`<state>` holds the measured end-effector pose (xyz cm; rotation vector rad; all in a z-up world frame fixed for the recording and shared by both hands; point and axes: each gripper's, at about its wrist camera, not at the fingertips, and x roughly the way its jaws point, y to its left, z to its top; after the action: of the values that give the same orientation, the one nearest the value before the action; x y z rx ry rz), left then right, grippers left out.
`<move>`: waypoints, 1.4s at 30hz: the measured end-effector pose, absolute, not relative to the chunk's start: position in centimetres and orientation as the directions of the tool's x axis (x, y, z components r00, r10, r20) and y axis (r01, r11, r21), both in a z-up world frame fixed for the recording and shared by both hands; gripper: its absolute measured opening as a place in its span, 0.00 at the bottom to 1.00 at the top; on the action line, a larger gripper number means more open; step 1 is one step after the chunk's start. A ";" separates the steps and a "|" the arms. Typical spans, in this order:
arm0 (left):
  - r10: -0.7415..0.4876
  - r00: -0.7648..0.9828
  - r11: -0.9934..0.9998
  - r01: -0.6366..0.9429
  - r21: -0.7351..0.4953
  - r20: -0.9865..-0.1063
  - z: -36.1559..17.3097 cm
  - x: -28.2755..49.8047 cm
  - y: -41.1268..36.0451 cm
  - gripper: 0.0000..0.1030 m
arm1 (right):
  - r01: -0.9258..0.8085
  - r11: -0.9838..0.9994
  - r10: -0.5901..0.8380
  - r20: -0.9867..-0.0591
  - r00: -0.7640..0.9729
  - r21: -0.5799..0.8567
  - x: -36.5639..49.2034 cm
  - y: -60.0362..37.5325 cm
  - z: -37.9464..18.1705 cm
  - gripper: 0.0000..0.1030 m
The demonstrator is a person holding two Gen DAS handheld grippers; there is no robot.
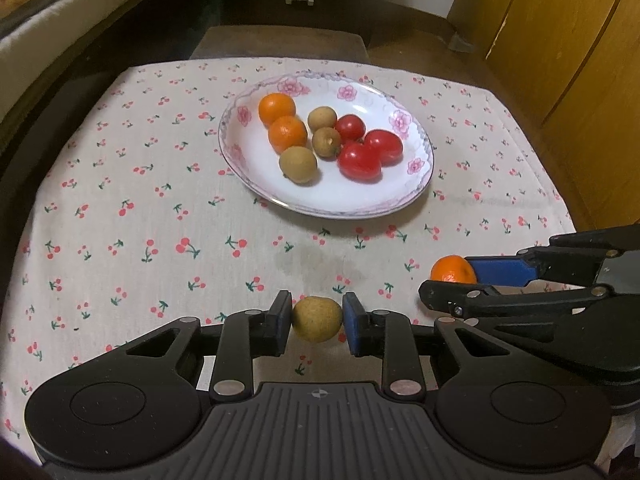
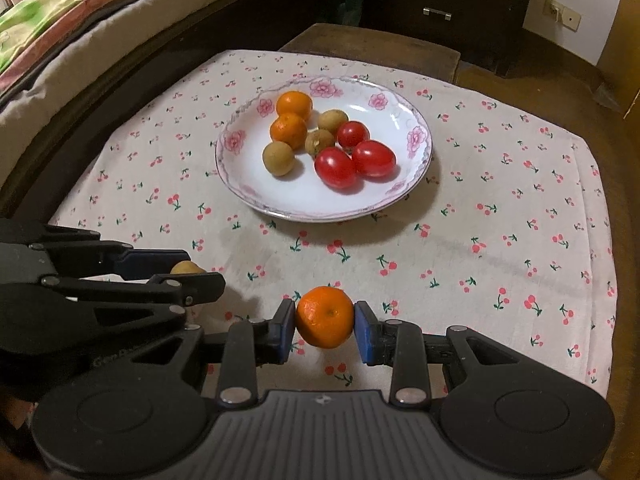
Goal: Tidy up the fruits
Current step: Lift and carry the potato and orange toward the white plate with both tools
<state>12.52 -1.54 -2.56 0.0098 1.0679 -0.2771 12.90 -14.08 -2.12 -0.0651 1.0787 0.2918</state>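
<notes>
Item: brown longan (image 1: 317, 319), clamped between the blue pads of the left gripper (image 1: 317, 322), above the cherry-print tablecloth (image 1: 160, 220). Item: small orange (image 2: 325, 317), pinched between the pads of the right gripper (image 2: 325, 330), just right of the left. Beyond both: floral plate (image 2: 256, 184) bearing two oranges, three longans, three tomatoes (image 2: 335, 167).

I see a table (image 1: 60, 140) draped in a pale cherry-print cloth (image 1: 160, 220) filling the middle of both views. Directly on the cloth, upper centre of the frame, sits one white plate with a pink floral rim (image 1: 256, 184). A faint stain (image 1: 316, 264) marks the cloth just below the plate.
</notes>
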 end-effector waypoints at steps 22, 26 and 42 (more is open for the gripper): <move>-0.189 0.504 0.971 0.226 -0.083 -0.843 -1.1 13.7 -2.1 0.33 | -0.236 0.964 0.221 -0.855 0.469 0.120 14.3 -14.4 -1.4 0.32; -0.189 0.511 0.970 0.229 -0.079 -0.838 -0.9 13.8 -2.2 0.33 | -0.230 0.965 0.221 -0.852 0.475 0.122 14.4 -14.5 -1.3 0.32; -0.179 0.527 0.972 0.226 -0.066 -0.831 -0.5 15.1 -2.6 0.33 | -0.217 0.968 0.219 -0.846 0.486 0.126 15.7 -14.8 -1.1 0.32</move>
<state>15.12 -2.60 -0.47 0.0520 0.9865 -0.2427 15.66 -14.83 -1.07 0.0026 1.0300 0.2654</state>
